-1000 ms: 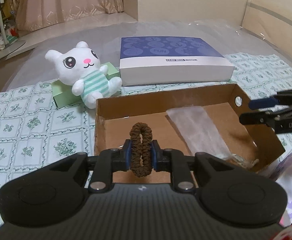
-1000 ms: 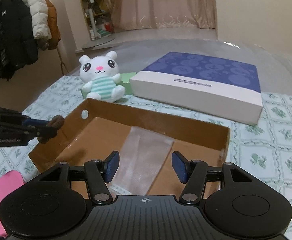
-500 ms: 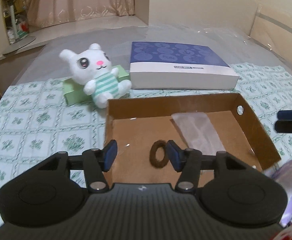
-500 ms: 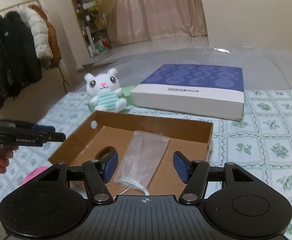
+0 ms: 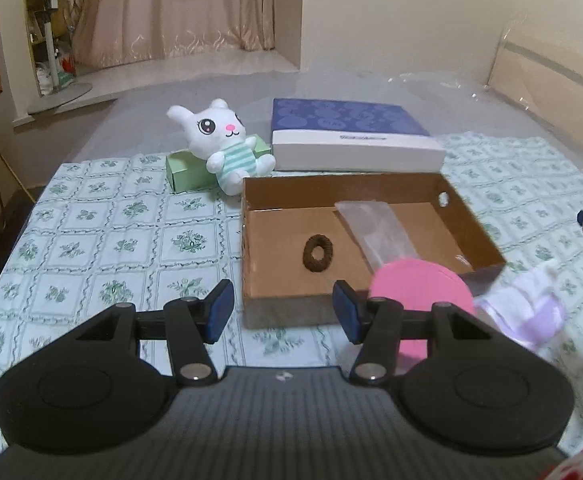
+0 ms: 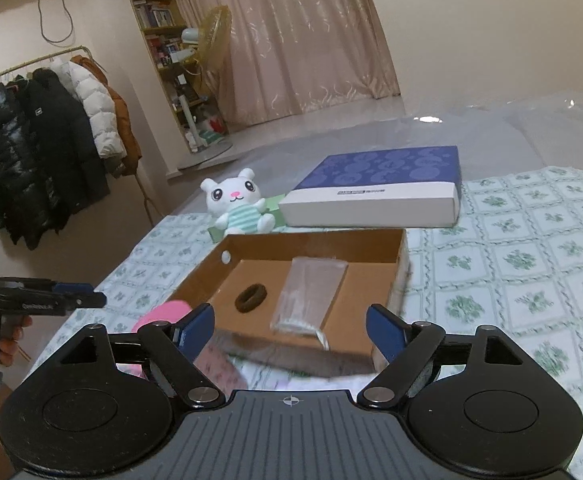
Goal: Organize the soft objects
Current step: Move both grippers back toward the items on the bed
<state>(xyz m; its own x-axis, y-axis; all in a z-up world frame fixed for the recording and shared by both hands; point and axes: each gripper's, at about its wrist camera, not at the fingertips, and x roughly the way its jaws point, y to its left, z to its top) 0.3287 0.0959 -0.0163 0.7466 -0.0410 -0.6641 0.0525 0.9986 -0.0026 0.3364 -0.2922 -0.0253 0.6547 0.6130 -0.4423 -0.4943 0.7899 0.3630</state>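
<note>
Floral bedspread [image 5: 103,236]; blue-lidded box [image 6: 375,190], label print unreadable.

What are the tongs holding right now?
Nothing. The left tongs and right tongs are both open and empty. The hair tie lies loose in the cardboard box, beside a plastic bag.

No print can be made out: the dark line on the white side of the flat blue-topped box [image 6: 375,196] is too blurred.

Blue-lidded box [image 5: 351,138] on the patterned bedspread [image 5: 103,236] — coats [image 6: 47,148] hang beyond.
</note>
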